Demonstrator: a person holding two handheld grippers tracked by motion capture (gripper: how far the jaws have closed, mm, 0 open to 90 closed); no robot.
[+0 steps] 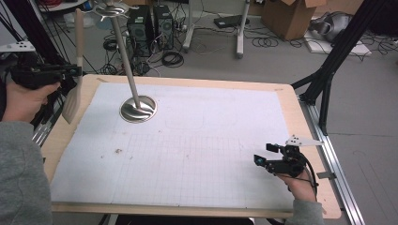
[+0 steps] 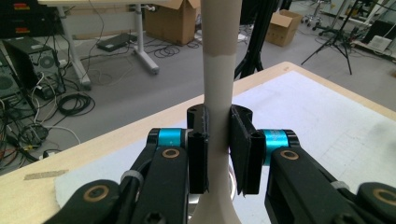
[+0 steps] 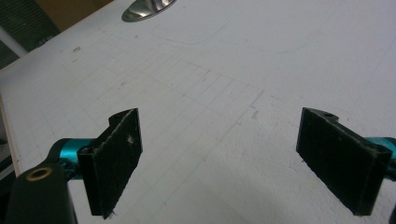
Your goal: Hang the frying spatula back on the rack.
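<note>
Down at the near right corner of the surface point(image 1: 309, 117), your right gripper point(image 3: 219, 161) sits low with jaws wide apart, holding nothing. Over at the left edge, your left gripper point(image 2: 218, 149) is clamped on a beige spatula point(image 1: 75, 79), long axis upright, flat blade pointing down, handle up. Farther back stands a steel stand point(image 1: 137, 110).

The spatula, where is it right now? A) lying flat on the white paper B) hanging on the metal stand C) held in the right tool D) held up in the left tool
D: the left tool is shut on the spatula handle, holding it upright off the table's left edge.
</note>
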